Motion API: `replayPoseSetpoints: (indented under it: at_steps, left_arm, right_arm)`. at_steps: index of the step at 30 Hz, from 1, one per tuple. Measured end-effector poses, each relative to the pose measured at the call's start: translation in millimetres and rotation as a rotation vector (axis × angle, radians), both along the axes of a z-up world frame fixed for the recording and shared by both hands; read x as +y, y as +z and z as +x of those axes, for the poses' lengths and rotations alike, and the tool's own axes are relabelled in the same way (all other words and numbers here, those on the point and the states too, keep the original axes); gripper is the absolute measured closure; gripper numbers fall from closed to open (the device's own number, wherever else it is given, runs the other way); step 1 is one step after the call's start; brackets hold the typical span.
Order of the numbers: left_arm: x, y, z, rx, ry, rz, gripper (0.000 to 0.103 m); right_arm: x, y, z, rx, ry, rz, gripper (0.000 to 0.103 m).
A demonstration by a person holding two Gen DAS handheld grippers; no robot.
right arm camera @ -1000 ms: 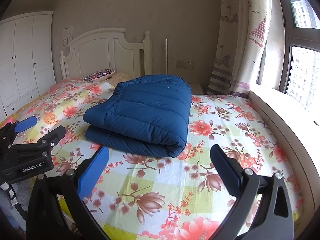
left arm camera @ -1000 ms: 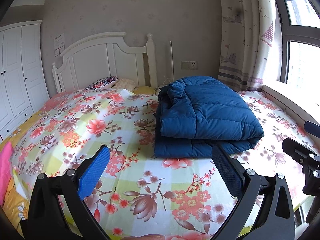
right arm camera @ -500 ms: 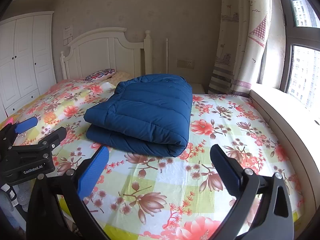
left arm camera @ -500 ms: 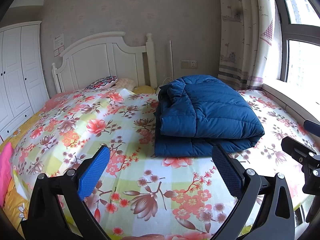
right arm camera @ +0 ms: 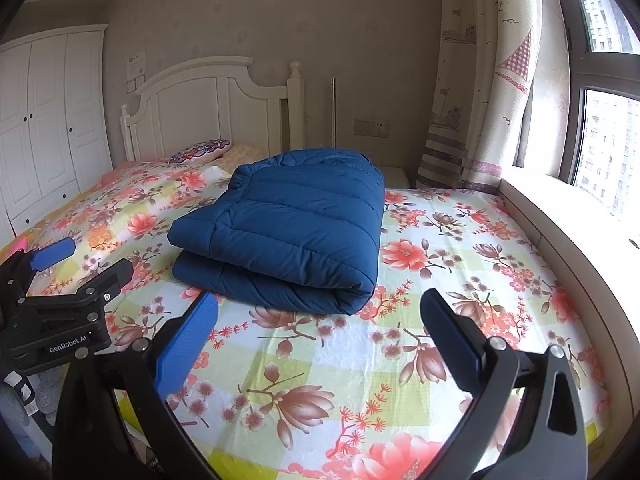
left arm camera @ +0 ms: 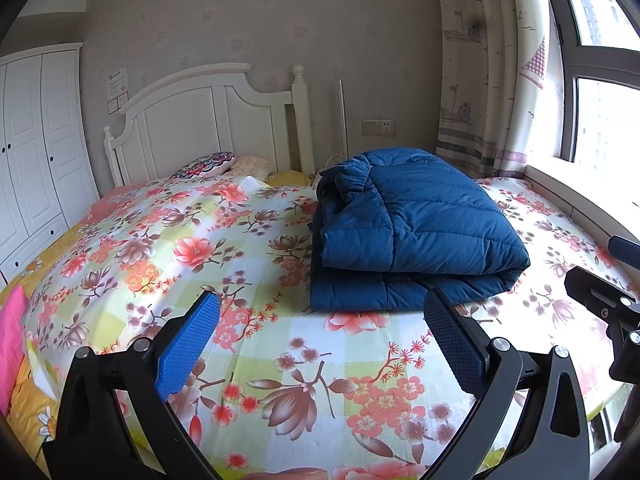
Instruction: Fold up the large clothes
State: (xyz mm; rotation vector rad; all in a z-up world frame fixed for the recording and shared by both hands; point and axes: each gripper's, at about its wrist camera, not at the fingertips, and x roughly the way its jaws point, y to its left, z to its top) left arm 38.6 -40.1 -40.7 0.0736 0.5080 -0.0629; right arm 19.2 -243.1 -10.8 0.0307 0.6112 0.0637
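Folded blue jacket [left arm camera: 416,232] lay mid-bed [left arm camera: 240,240]; left gripper [left arm camera: 320,344] and right gripper [right arm camera: 320,340] jaws spread, empty, at foot edge.

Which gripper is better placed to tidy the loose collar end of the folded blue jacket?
Left, probably. The blue jacket's ruffled open edges face the left gripper; the right gripper faces the smooth rolled fold. Both are open, short of the jacket.

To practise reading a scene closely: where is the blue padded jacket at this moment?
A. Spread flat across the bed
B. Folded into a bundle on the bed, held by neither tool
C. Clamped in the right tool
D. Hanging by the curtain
B: the blue padded jacket lies folded on the floral bed, while the left tool and right tool are open and apart from it.
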Motion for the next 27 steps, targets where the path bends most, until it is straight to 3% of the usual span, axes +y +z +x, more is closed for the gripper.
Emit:
replayPoseSetpoints:
  at_steps: [15,21,23,25,27]
  left_arm:
    - [6,2,-3,-0.02,-0.012,0.004,0.005]
    - [6,-13,7,0.008,-0.033,-0.024,0.005]
    - [10,-21,26,0.074,-0.064,-0.006,0.005]
    - [28,-32,64,0.212,-0.087,0.003,0.005]
    - [63,-36,94,0.239,-0.003,-0.018,0.005]
  right_arm:
    - [-1,-3,0,0.009,0.013,-0.001,0.003]
    - [-1,-17,7,0.044,0.02,-0.001,0.003]
    - [-6,-25,13,0.06,0.025,-0.001,0.003]
    - [-21,-31,26,0.091,0.014,-0.003,0.003]
    - [-52,-31,43,0.108,-0.02,-0.022,0.003]
